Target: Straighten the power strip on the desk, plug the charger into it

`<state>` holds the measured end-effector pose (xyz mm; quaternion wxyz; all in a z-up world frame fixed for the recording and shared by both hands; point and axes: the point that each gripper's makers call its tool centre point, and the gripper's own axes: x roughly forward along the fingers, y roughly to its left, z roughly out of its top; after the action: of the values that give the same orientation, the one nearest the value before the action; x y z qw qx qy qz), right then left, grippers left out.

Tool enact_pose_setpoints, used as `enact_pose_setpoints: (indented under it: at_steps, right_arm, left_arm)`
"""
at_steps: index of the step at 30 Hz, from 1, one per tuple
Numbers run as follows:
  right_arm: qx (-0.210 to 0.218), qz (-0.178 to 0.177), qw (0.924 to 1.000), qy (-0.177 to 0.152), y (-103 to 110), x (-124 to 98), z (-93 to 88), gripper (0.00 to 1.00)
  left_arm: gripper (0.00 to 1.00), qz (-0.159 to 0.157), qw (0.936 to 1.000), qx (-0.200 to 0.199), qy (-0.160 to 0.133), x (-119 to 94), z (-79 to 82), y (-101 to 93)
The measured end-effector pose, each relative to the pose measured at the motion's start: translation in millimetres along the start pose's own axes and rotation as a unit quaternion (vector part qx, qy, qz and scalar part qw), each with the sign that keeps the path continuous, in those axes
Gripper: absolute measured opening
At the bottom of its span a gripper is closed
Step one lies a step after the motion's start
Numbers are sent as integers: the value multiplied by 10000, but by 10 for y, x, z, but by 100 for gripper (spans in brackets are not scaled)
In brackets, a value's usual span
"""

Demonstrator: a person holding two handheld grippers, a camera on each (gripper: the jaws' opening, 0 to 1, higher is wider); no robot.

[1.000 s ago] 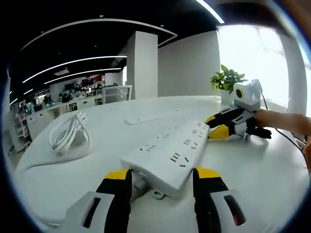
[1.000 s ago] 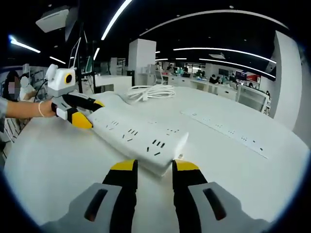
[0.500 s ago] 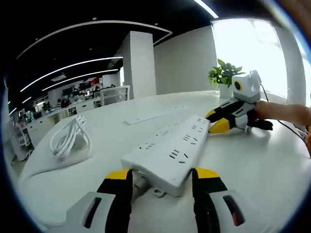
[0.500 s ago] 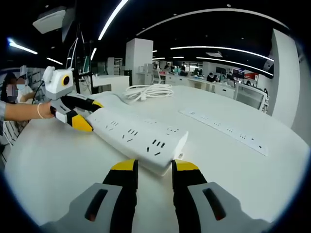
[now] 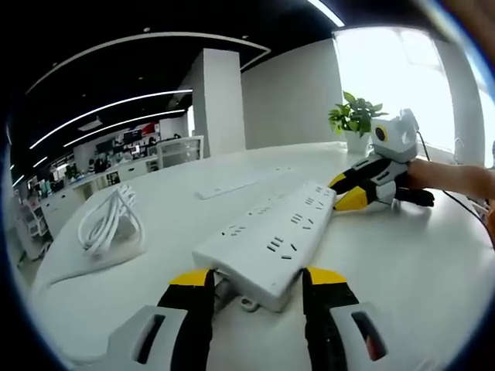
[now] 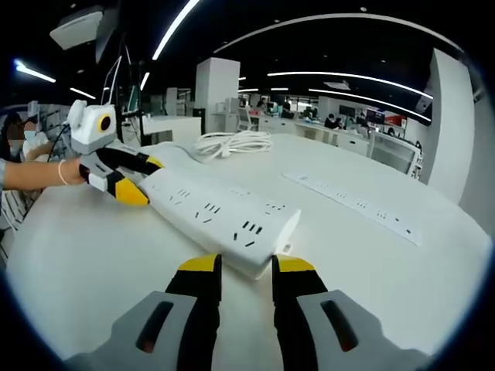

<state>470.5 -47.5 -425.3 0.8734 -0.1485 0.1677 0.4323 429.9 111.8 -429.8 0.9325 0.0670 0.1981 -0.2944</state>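
- Power strip (image 5: 267,246) is seen lying flat on the white desk (image 5: 402,263), a gripper at each end.
- Left gripper (image 5: 255,280) is held wide open, its jaws straddling the strip's near end; contact cannot be made out.
- Right gripper (image 6: 246,267) is held narrowly parted just before the other end (image 6: 255,239), nothing clamped.
- Coiled white cable (image 5: 108,219) is seen well apart.

Open office, white pillar (image 5: 216,104), bright window (image 5: 394,81)
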Motion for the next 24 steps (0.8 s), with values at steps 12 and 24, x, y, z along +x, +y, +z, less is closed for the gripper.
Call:
enact_pose_setpoints:
  at_steps: [12, 24]
  right_arm:
    - [61, -161, 9999, 5, 20, -33, -14, 24]
    - [185, -250, 9995, 52, 42, -75, -26, 24]
  left_arm:
    - [43, -112, 9999, 86, 15, 10, 16, 34]
    - [43, -297, 9994, 173, -2, -6, 4, 24]
